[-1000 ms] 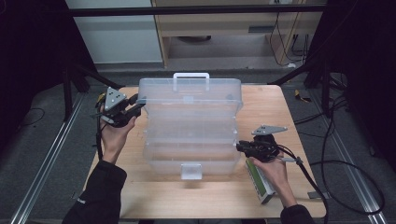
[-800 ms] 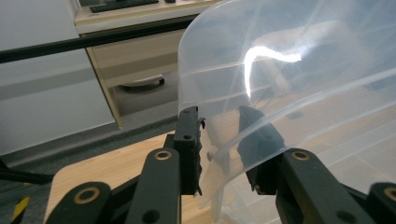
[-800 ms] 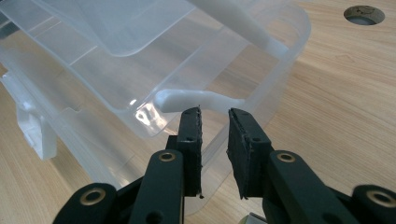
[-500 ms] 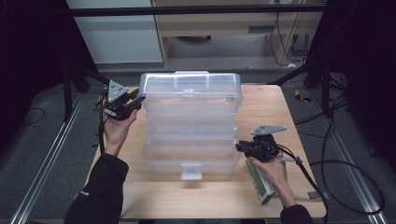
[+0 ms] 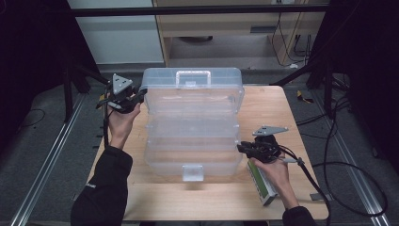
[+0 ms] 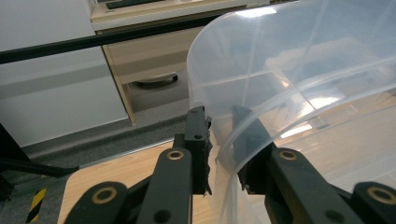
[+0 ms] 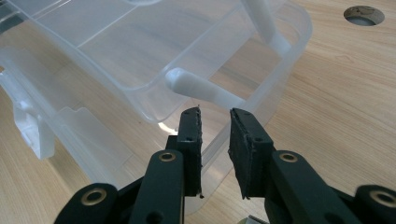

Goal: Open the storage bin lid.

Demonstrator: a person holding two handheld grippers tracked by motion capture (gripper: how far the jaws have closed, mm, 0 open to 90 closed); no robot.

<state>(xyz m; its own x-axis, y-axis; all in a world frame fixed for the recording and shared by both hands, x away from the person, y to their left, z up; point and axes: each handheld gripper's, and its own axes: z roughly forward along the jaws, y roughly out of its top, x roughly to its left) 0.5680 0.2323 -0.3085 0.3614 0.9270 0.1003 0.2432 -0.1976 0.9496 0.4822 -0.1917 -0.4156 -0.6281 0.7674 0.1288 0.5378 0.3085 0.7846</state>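
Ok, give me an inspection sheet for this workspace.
Surface: wooden table, with a round hole in its top.
Job's things: clear tiered storage box, trays fanned out, lid raised, handle at its top.
Clutter: flat green pack under the right hand.
Grippers: left gripper has just been closing its jaws, with the lid's corner rim between them. Right gripper is at the box's right corner, jaws apart; contact unclear.
Cables: black cable runs from the right gripper to the floor.
Surroundings: wooden cabinet behind, metal rails on the floor.
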